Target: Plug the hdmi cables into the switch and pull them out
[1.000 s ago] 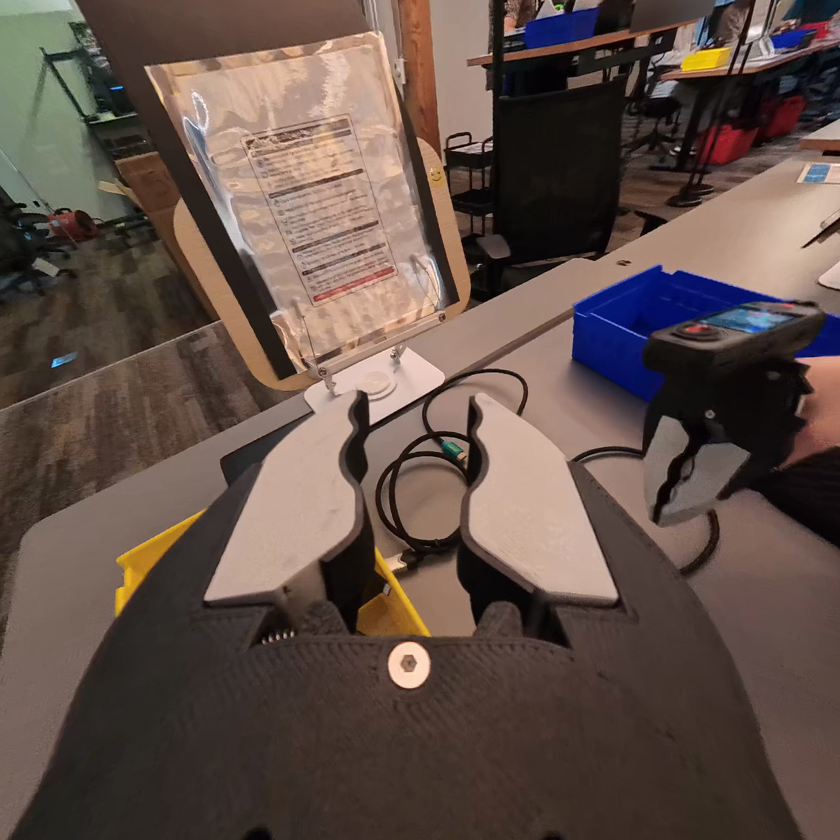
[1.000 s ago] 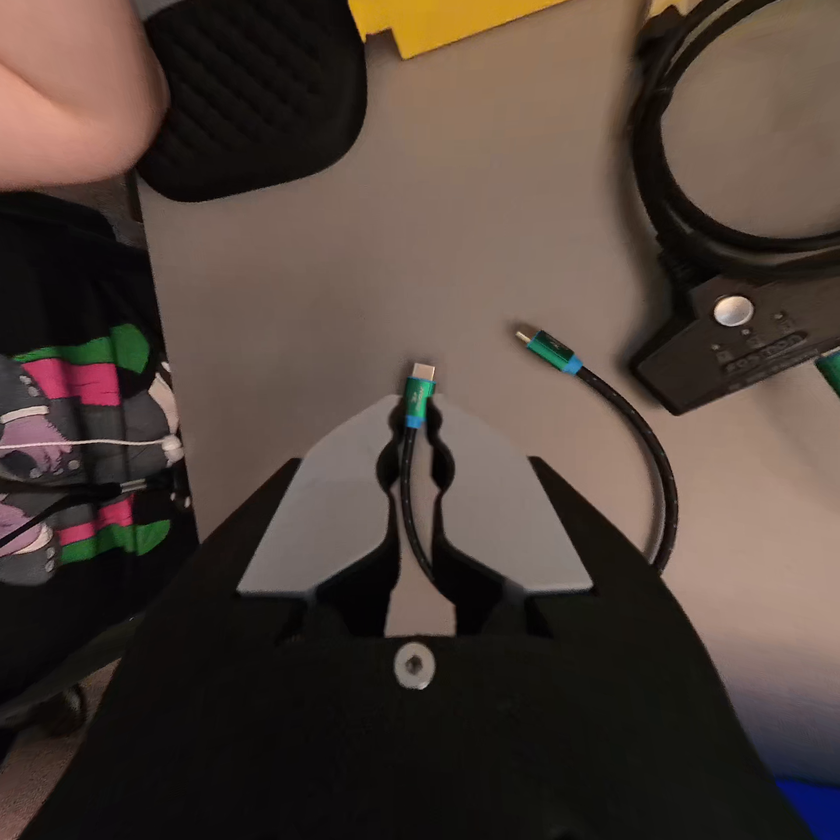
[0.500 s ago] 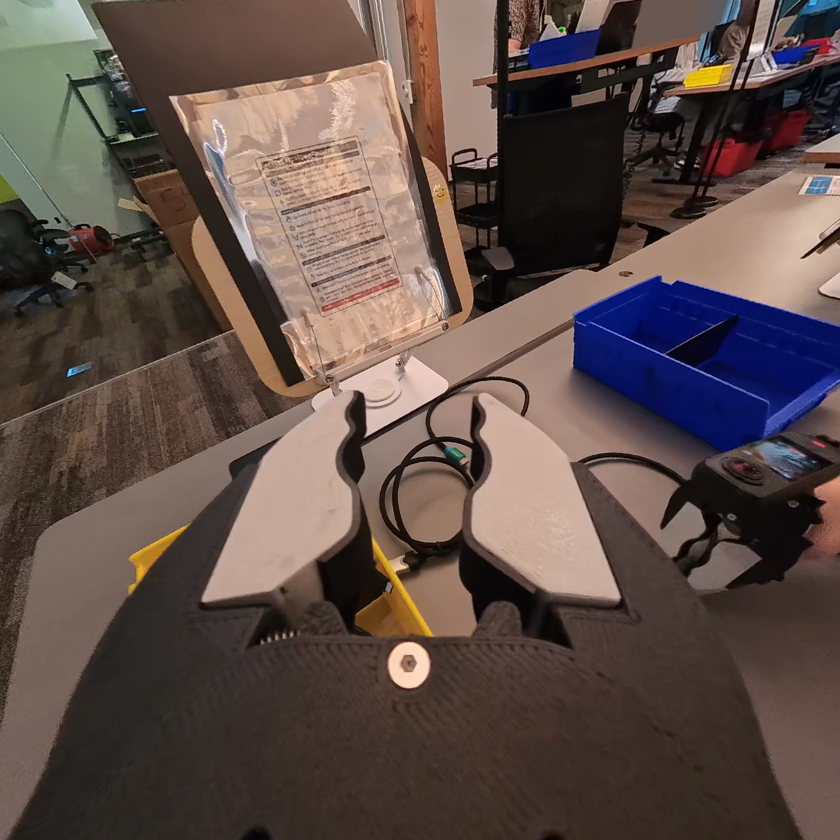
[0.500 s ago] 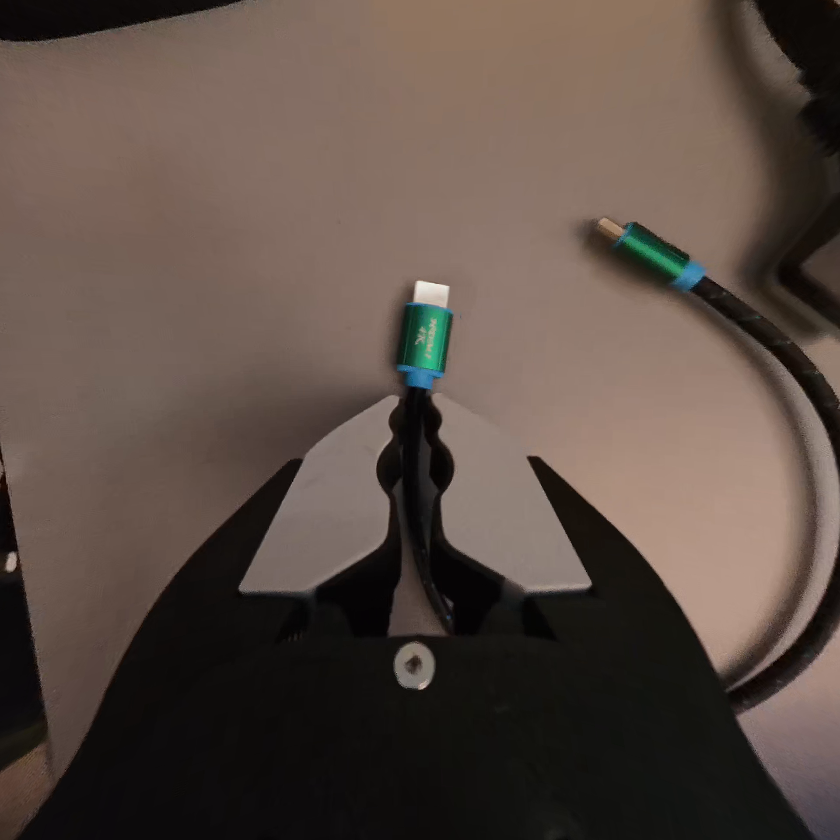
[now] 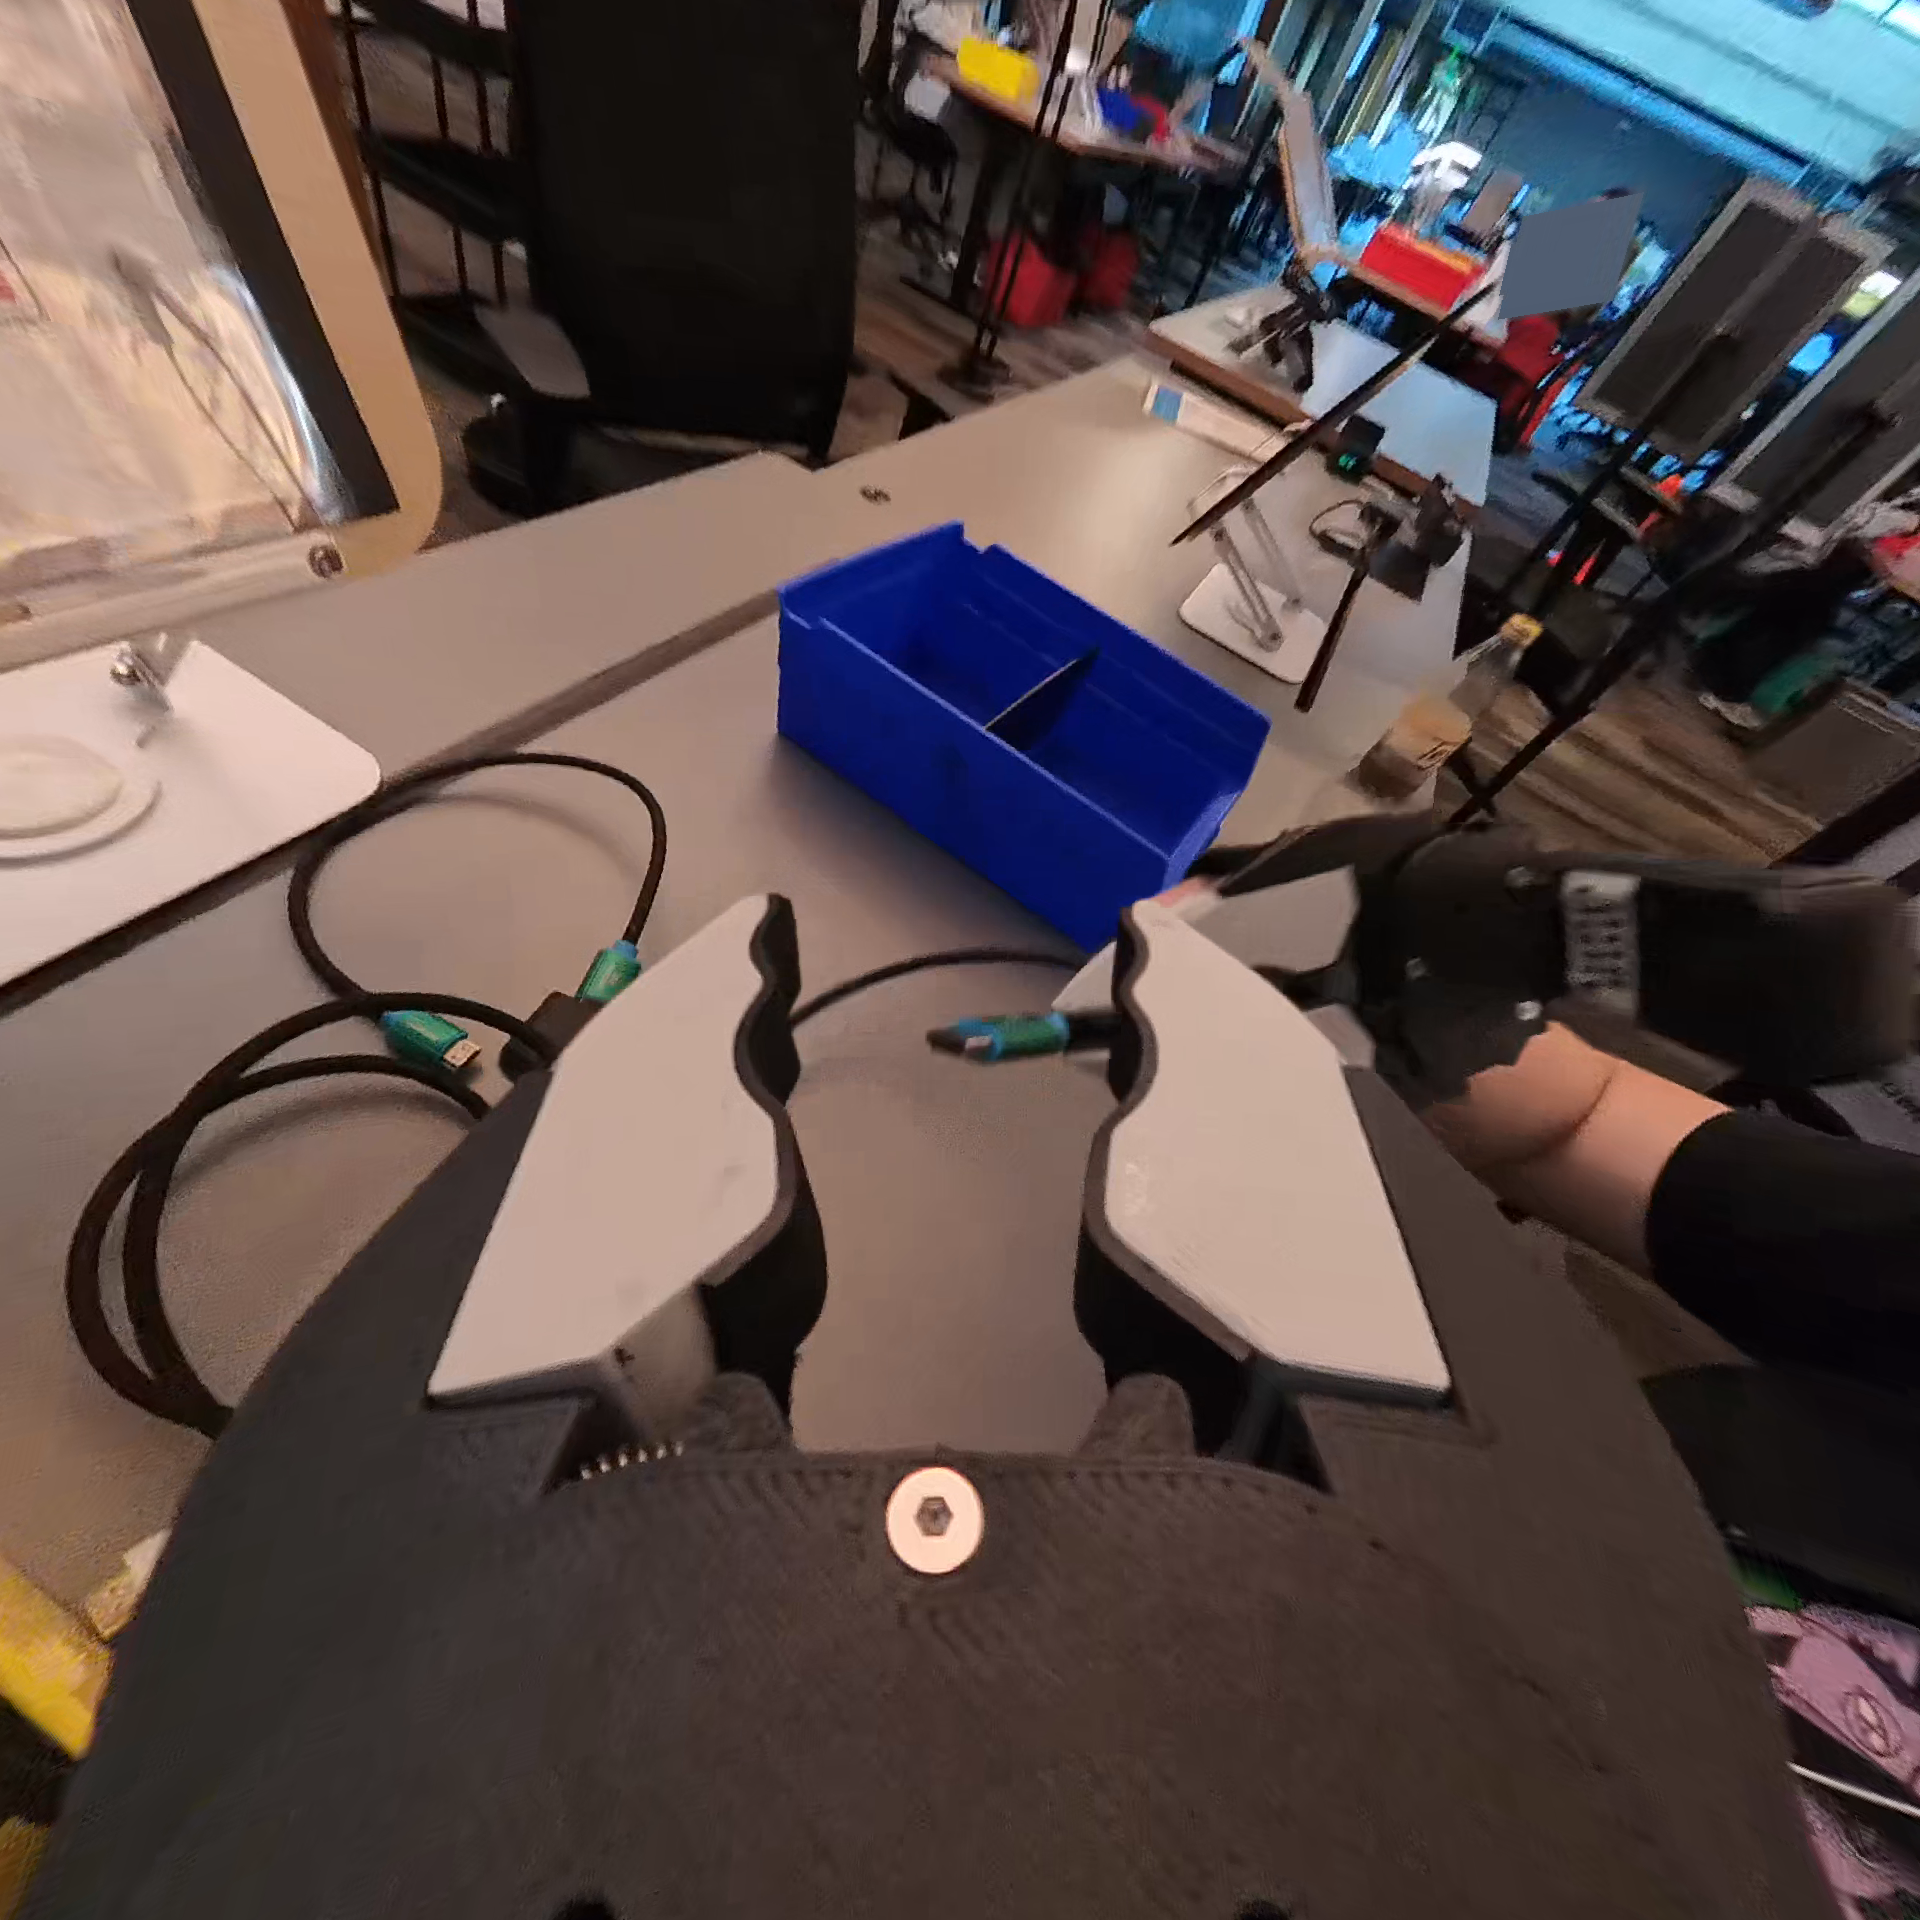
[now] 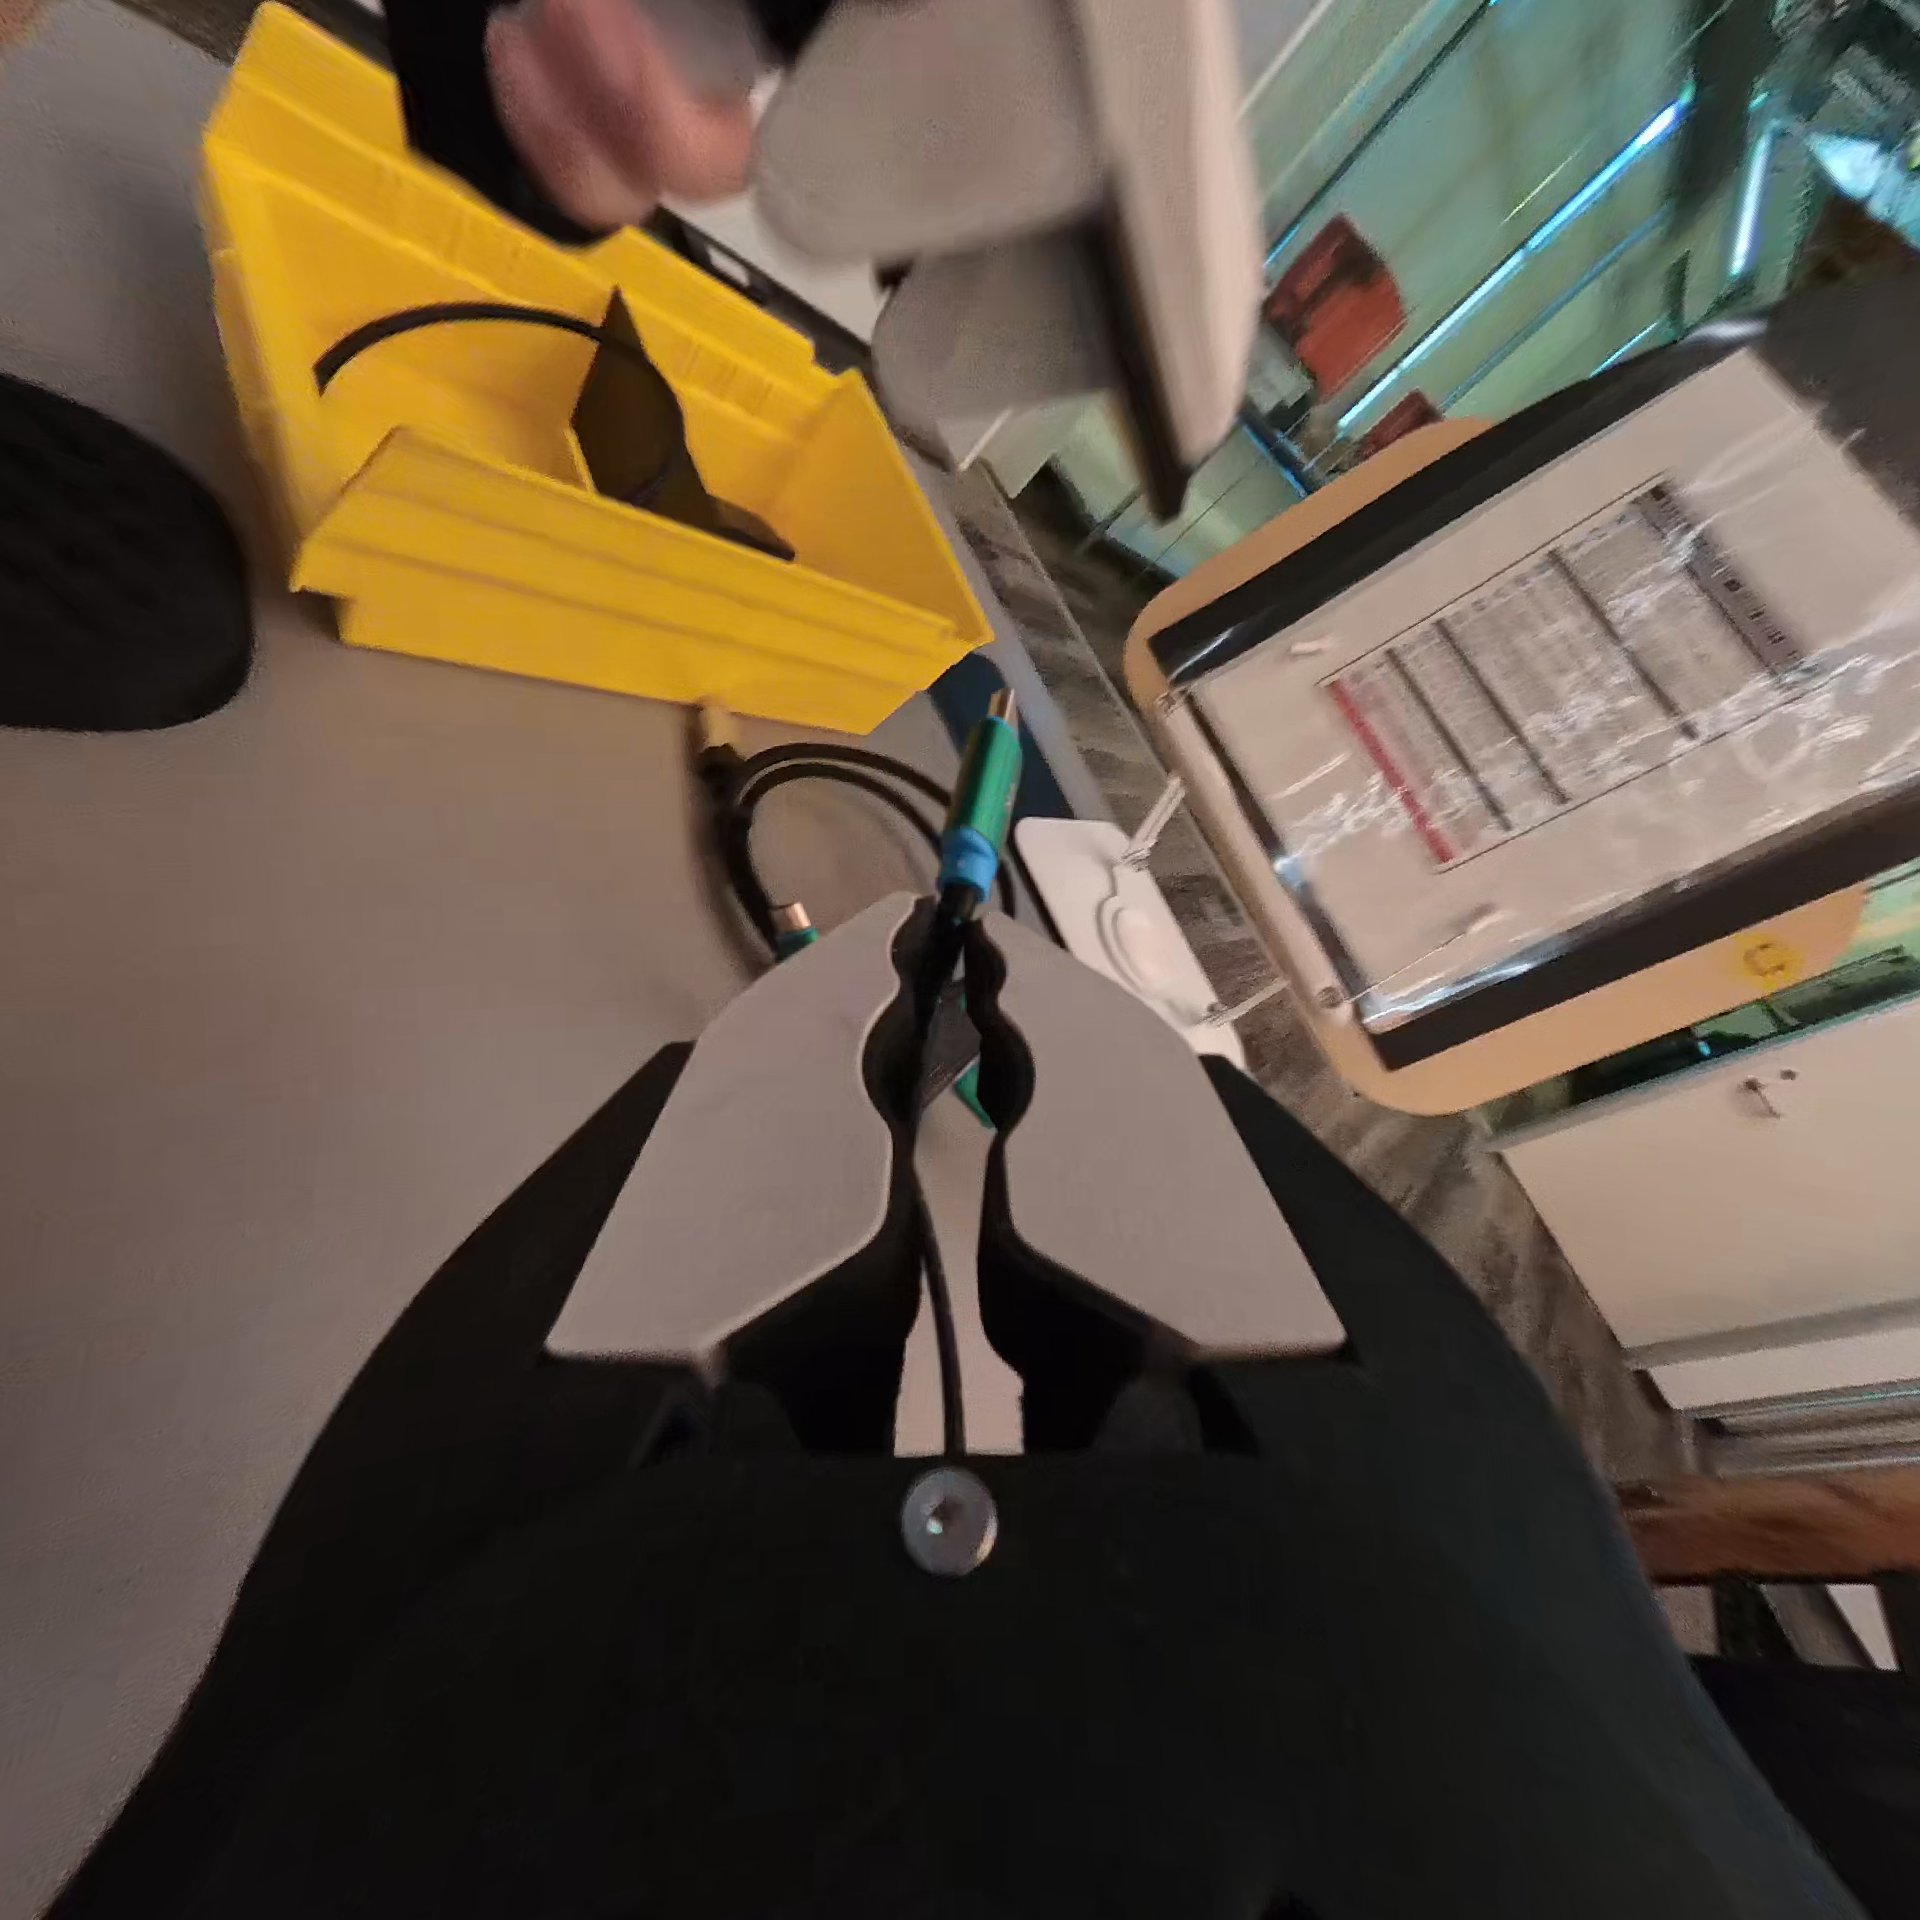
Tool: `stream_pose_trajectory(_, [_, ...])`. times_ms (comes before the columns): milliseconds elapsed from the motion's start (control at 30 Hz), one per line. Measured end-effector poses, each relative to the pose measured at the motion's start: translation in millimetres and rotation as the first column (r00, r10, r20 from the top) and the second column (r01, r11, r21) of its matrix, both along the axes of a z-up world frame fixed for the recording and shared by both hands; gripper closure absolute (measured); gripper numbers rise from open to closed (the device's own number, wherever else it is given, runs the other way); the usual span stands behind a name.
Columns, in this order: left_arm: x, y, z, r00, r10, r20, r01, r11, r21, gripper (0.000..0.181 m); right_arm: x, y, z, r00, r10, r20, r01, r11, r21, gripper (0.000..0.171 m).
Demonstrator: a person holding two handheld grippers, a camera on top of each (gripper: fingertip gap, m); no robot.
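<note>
My right gripper [image 6: 951, 914] is shut on a black HDMI cable just behind its green plug [image 6: 982, 790], held in the air and pointing away from me. In the left wrist view this plug [image 5: 1013, 1034] hangs level above the grey table [image 5: 623, 665], pointing left, with the right gripper [image 5: 1086, 987] partly behind my finger. My left gripper [image 5: 951, 925] is open and empty above the table. The black switch [image 5: 540, 1029] is mostly hidden behind my left finger; one green plug [image 5: 608, 971] meets it. Another green plug [image 5: 421, 1034] lies loose beside it.
A blue divided bin [image 5: 997, 758] stands behind the cables. A yellow divided bin [image 6: 623, 582] holds a black cable. A sign holder on a white base [image 5: 156, 769] stands far left, also in the right wrist view [image 6: 1558, 748]. A bottle [image 5: 1423, 727] stands at the table's far edge.
My right gripper has lifted its plug off the table and swung it toward the yellow bin and coiled cables. My left gripper has opened wider and turned right.
</note>
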State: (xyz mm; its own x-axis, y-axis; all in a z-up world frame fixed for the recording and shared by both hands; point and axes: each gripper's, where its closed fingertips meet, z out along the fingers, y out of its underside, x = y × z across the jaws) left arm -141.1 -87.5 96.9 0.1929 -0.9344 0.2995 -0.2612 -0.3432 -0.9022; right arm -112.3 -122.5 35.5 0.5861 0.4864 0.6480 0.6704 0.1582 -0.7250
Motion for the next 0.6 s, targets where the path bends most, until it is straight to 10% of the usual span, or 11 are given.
stream_pose_trajectory(33, [2, 1, -4, 1.0, 0.004, -0.017, -0.004, 1.0, 0.001, 0.122, -1, 2, 8, 1.0, 0.0, -0.004, 0.0, 1.0, 0.01, 0.165])
stream_pose_trajectory(333, [11, -2, 0, 0.983, -0.106, 0.149, 0.141, 0.96, -0.243, 0.119, -13, 17, 65, 0.991, -0.007, 0.133, -0.018, 0.982, 0.188, 0.166])
stream_pose_trajectory(600, [12, -4, -3, 0.941, -0.222, 0.256, 0.304, 0.885, -0.352, 0.163, -21, 41, 59, 0.948, -0.074, 0.309, -0.041, 0.937, 0.348, 0.165])
